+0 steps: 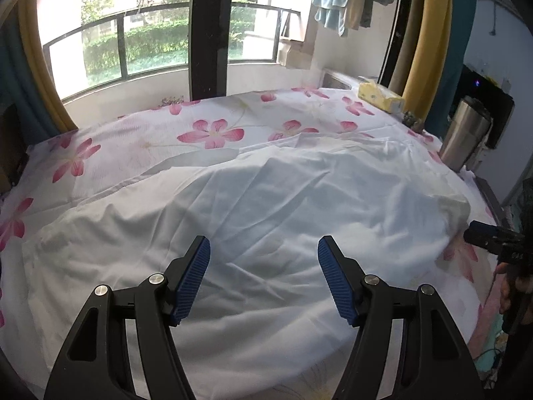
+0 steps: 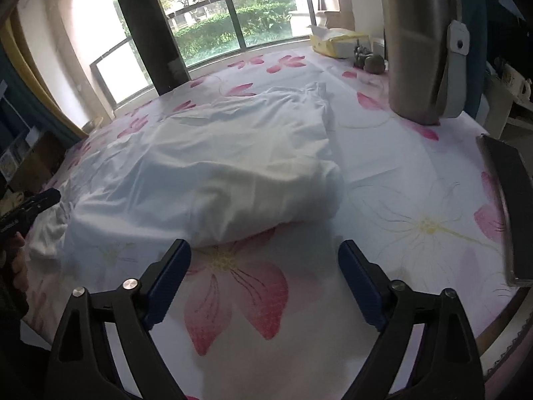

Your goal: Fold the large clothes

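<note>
So the big white thin-fabric garment [image 1: 266, 200] is spread rumpled over the flower-print bedsheet [image 1: 206, 133] on the table, its long axis running roughly left to right across the left camera's view. The left gripper [image 1: 264, 278] hovers right above its middle, blue pads wide apart, holding nothing. The right gripper [image 2: 265, 281] is also spread open and empty — the garment's rolled-over right edge [image 2: 266, 193] lies just ahead and left of it, so I'd guess that hand grabs there. Watch the tall steel tumbler [image 2: 419, 43] and the dark flat slab [image 2: 509, 206] off to the right — near, but not touching the cloth.
</note>
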The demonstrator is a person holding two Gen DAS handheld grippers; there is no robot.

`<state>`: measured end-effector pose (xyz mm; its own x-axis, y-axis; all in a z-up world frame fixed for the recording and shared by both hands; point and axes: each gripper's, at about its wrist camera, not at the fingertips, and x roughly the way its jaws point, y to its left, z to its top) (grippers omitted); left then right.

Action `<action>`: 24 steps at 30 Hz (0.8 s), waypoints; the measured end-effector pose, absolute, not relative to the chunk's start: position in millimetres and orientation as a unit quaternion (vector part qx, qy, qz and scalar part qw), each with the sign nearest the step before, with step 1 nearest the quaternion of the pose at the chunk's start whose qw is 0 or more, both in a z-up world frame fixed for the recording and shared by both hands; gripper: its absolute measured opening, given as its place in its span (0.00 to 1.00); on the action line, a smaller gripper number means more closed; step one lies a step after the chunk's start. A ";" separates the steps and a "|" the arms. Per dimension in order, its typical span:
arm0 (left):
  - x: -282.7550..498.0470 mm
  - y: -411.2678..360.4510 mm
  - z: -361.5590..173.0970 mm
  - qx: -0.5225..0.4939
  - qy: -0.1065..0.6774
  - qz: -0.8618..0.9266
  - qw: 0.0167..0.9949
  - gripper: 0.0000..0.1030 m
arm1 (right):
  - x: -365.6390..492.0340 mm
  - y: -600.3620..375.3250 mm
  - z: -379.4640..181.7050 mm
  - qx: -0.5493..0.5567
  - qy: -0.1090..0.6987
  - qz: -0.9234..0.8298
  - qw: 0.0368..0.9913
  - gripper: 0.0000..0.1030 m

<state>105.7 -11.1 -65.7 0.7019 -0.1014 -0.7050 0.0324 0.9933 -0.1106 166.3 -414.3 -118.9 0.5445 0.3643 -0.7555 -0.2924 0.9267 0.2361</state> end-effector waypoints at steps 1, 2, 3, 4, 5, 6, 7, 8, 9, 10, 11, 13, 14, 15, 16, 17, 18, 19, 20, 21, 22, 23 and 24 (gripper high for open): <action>108.5 -10.0 -68.6 -0.046 0.387 -0.037 0.920 0.68 | 168.8 -411.7 -119.1 0.051 0.439 0.194 0.876 0.88; 110.7 -9.4 -70.8 -0.047 0.390 -0.037 0.919 0.68 | 170.3 -410.5 -119.3 0.056 0.439 0.198 0.875 0.89; 111.8 -9.0 -72.5 -0.049 0.391 -0.036 0.918 0.68 | 173.7 -405.4 -119.7 0.058 0.437 0.203 0.874 0.91; 114.0 -8.4 -75.0 -0.051 0.393 -0.036 0.917 0.68 | 175.7 -402.3 -120.3 0.059 0.435 0.205 0.875 0.91; 115.7 -7.9 -76.6 -0.053 0.395 -0.036 0.916 0.68 | 178.8 -398.4 -121.2 0.061 0.432 0.205 0.876 0.92; 117.8 -7.6 -78.0 -0.055 0.397 -0.037 0.915 0.68 | 181.8 -396.8 -121.9 0.063 0.431 0.207 0.876 0.93; 120.2 -7.5 -79.4 -0.055 0.398 -0.039 0.915 0.68 | 185.5 -392.9 -122.3 0.066 0.430 0.209 0.876 0.94; 122.1 -7.7 -79.9 -0.055 0.398 -0.040 0.915 0.68 | 189.8 -388.9 -122.5 0.069 0.429 0.212 0.875 0.96; 124.3 -7.7 -80.6 -0.054 0.397 -0.040 0.916 0.68 | 192.9 -386.5 -122.7 0.071 0.430 0.215 0.874 0.97; 126.7 -7.6 -81.5 -0.053 0.396 -0.040 0.916 0.68 | 197.8 -382.4 -122.9 0.073 0.431 0.219 0.872 0.98; 129.3 -7.0 -82.8 -0.055 0.396 -0.040 0.916 0.68 | 202.9 -378.6 -122.8 0.074 0.431 0.222 0.871 0.98; 136.3 -5.2 -89.1 -0.061 0.402 -0.040 0.913 0.68 | 211.5 -373.7 -123.1 0.076 0.432 0.228 0.869 0.98; 139.6 -4.6 -92.9 -0.064 0.409 -0.039 0.910 0.68 | 215.7 -371.1 -123.9 0.080 0.434 0.233 0.867 0.98; 141.2 -4.8 -95.3 -0.065 0.410 -0.039 0.909 0.68 | 221.6 -368.1 -123.9 0.086 0.434 0.237 0.865 0.98; 142.1 -5.8 -96.7 -0.063 0.409 -0.040 0.910 0.68 | 224.6 -366.4 -123.7 0.090 0.435 0.239 0.863 0.98; 142.6 -7.3 -97.6 -0.059 0.408 -0.040 0.910 0.68 | 229.9 -363.8 -124.0 0.099 0.437 0.245 0.860 0.98; 143.3 -8.9 -98.7 -0.055 0.407 -0.043 0.911 0.68 | 233.2 -361.2 -124.4 0.106 0.438 0.250 0.857 0.98; 144.2 -10.6 -100.4 -0.050 0.408 -0.043 0.911 0.68 | 236.0 -359.2 -124.7 0.113 0.438 0.254 0.855 0.98; 145.2 -12.4 -101.6 -0.045 0.410 -0.041 0.910 0.69 | 238.9 -356.2 -125.2 0.120 0.439 0.259 0.852 0.98; 145.3 -14.1 -101.3 -0.042 0.411 -0.040 0.910 0.69 | 241.9 -352.5 -125.9 0.127 0.439 0.267 0.849 0.98; 145.5 -14.9 -101.4 -0.041 0.412 -0.039 0.909 0.69 | 243.5 -349.2 -126.0 0.131 0.439 0.272 0.846 0.98; 145.3 -14.7 -101.5 -0.043 0.412 -0.039 0.909 0.69 | 245.0 -345.5 -126.4 0.134 0.439 0.279 0.843 0.98; 145.6 -13.8 -101.6 -0.044 0.412 -0.040 0.909 0.69 | 246.7 -339.8 -127.2 0.139 0.439 0.288 0.840 0.98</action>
<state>145.6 -13.8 -101.6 0.6574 -0.1088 -0.7456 0.0356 0.9929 -0.1135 246.7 -339.8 -127.2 0.4486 0.6056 -0.6572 -0.3616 0.7955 0.4863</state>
